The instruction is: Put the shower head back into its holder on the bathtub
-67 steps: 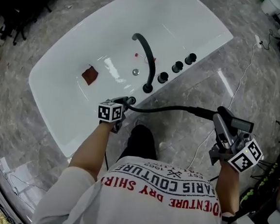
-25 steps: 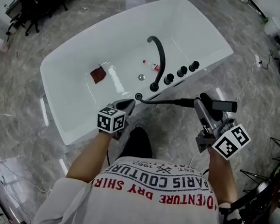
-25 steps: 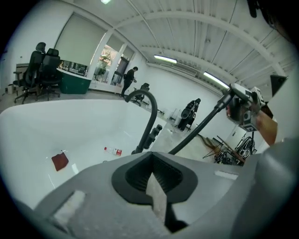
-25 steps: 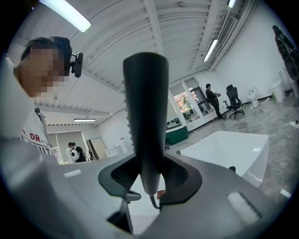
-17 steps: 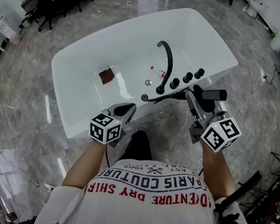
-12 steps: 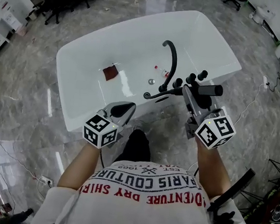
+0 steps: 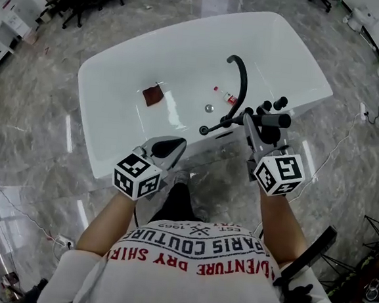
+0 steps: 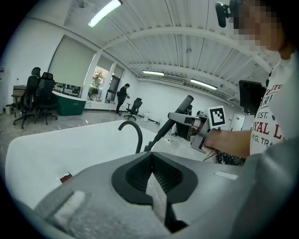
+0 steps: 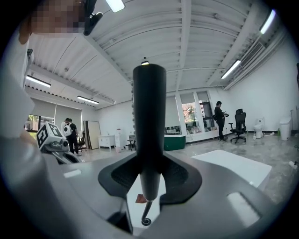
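- R hand-held gripper (image 7: pixel 251 125) pinches the black shower head (image 7: pixel 276 119) across its handle. Its own view shows both pads on the shaft (image 9: pixel 149 116), w/ the hose end hanging below the jaws.
- L hand-held gripper (image 7: pixel 167 147) is pressed together, nothing in it, and hovers near the tub's near rim, left of the work.
- The shower head is in the air over the near rim of the bathtub (image 7: pixel 115 95), just by the knobs (image 7: pixel 272 105). The hose (image 7: pixel 225 124) runs from it down-left to a small dark ring on the rim (image 7: pixel 204 130). That ring looks to be the holder, beside the foot of the spout (image 7: pixel 240 79).
- Step in hand, as I read it: carry the handle over to the ring & seat it. It's not in yet.
- To do it well: get the handle's tail end directly above the ring first, axis in line w/ the hole, then lower straight. Coming in at a slant would prob. catch on the lip.
- Let the hose feed down into the ring ahead of the handle. Slack bunched at the mouth will likely block seating.
- Mind the spout & knobs, they're close on the R side. Approach from the open, near side.
- Grip sits mid-shaft, so the tail below the jaws should be free to enter. Don't let go till it's bottomed out and stands by itself.
- L could steady the hose if it kinks, but it would need to spread its jaws first.
- Risk: smooth round shaft may twist in the pads, so go slow, no jerks.
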`<state>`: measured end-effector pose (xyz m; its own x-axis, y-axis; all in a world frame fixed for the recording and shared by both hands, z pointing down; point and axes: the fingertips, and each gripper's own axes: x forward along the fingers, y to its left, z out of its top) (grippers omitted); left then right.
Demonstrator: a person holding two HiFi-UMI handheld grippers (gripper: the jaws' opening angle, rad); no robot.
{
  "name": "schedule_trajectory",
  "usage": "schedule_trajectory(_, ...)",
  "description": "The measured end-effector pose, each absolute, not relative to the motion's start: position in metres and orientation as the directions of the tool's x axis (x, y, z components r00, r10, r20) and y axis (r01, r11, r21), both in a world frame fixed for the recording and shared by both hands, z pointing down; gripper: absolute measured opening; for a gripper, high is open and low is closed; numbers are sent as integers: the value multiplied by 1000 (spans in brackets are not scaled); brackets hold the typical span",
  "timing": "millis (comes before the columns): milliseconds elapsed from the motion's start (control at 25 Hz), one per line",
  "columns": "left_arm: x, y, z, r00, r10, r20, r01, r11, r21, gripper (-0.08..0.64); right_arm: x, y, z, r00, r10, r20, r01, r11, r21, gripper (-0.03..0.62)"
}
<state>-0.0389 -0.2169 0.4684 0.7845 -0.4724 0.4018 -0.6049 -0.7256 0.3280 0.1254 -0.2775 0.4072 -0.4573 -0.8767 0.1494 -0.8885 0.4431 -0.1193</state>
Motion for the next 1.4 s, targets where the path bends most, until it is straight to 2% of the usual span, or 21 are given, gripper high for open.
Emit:
schedule_trajectory(680, -47, -278, 503, 822, -393, 411, -551, -732, 402, 2, 75, -322, 558, -514, -742, 431, -857, 464, -224, 133)
schedule_trajectory(1400, -70, -285, 547, 800, -385, 461, -587, -664, 463, 2, 35, -317, 681, -501, -590, 633, -832, 529, -165, 133)
